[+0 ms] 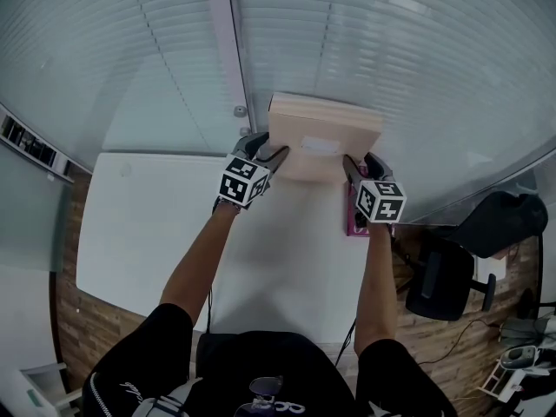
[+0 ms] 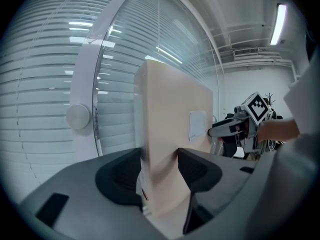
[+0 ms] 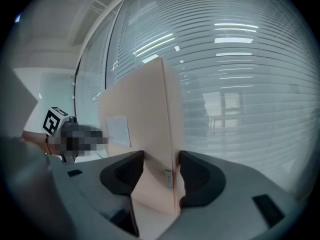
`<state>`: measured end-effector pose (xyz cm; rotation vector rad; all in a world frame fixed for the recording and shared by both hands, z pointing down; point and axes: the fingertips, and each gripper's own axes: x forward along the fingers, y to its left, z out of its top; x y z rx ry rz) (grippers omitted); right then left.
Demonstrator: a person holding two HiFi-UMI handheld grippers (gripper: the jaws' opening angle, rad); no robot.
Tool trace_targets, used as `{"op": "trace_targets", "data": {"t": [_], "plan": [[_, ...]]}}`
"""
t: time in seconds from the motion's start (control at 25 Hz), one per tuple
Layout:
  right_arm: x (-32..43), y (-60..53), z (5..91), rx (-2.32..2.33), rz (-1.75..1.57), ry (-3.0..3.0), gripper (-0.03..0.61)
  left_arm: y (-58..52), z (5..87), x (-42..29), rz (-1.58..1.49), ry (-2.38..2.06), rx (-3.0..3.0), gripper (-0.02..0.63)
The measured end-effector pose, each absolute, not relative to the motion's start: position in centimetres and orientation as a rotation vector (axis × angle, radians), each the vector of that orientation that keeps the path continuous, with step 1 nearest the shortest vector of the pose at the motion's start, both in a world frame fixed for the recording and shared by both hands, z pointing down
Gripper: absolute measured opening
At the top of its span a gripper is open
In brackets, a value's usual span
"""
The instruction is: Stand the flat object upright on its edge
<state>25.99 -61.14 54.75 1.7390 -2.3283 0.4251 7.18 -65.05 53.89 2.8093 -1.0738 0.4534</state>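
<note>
Beige flat box upright at the desk's far edge (by the blinds); left gripper fingers pinch its left end, right gripper fingers its right end.

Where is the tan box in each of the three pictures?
Head view: tan box upper centre, in front of the window blinds.
Left gripper view: centre, rising from the bottom edge.
Right gripper view: centre, narrow edge nearest the camera.
Shared landmark: the white label on its broad face.
</note>
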Motion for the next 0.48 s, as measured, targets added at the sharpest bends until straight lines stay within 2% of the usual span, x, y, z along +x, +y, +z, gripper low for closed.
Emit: {"op": "trace_targets", "data": {"t": [0.48], "plan": [[26.8,-61.5,56.7,1.758,0.482,-2.313,0.245,-65.2,55.2,7.9,0.458,-1.063,2.815,0.247]]}}
